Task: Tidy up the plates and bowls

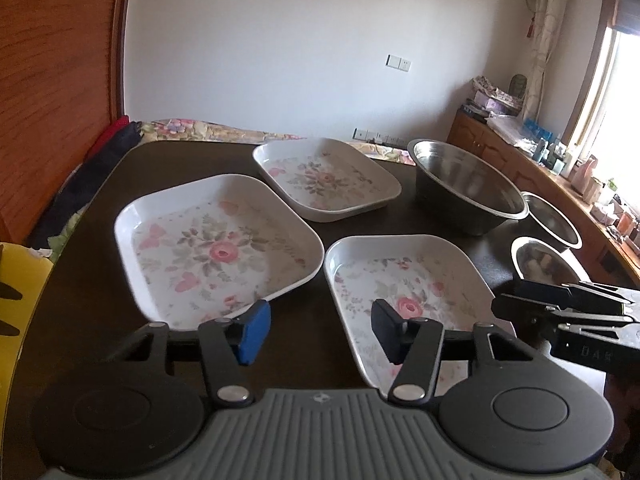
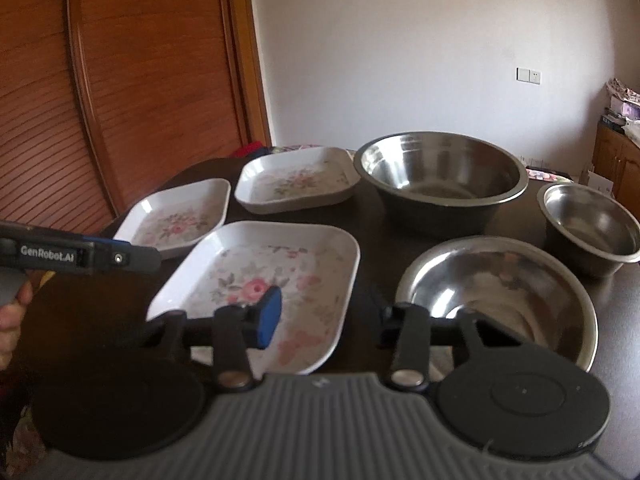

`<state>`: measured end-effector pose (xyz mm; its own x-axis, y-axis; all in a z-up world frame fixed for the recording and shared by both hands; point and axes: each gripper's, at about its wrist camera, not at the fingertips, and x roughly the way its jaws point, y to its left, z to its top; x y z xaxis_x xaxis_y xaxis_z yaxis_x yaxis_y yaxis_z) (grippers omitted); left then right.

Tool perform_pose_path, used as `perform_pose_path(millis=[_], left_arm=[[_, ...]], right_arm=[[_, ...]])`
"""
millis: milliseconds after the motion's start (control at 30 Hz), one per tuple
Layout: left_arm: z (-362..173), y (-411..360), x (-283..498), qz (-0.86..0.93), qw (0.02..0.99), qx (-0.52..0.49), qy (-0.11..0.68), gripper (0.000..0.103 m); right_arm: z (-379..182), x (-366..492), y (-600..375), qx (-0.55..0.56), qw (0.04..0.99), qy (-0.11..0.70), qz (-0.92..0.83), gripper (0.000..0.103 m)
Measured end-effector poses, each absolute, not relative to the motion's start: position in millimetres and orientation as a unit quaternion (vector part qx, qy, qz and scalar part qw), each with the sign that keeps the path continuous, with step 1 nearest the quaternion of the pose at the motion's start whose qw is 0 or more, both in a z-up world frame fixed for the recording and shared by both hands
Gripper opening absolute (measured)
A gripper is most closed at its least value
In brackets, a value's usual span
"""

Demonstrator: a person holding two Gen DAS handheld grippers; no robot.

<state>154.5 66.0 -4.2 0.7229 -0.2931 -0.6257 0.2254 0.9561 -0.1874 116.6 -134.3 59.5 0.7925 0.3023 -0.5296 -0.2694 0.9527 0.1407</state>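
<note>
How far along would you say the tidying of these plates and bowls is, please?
Barely begun. Nothing is stacked: three floral plates and three steel bowls sit separately on the table. Left tool and right tool hover partly open, holding nothing. All sorting remains.

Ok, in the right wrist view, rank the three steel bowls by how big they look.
Largest to smallest as they look:
1. Back bowl, wide and deep.
2. Near bowl, shallower; it sits closest to the camera, so its rank against the back one is unsure.
3. Right-edge bowl, clearly the smallest.
</note>
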Motion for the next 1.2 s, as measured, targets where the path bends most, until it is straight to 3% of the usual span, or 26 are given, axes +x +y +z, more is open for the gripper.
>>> perform_pose_path(millis=[533,800,1200], left_arm=[[-9,59,179,-0.131,0.914,-0.058,0.38,0.056],[-11,58,181,-0.129,0.912,-0.054,0.385,0.04],[-13,55,182,-0.133,0.91,-0.047,0.391,0.028]], right_arm=[[57,148,-143,0.07,0.931,0.329,0.144,0.044],[58,154,-135,0.061,0.927,0.344,0.135,0.044],[58,167,-113,0.034,0.916,0.388,0.099,0.042]])
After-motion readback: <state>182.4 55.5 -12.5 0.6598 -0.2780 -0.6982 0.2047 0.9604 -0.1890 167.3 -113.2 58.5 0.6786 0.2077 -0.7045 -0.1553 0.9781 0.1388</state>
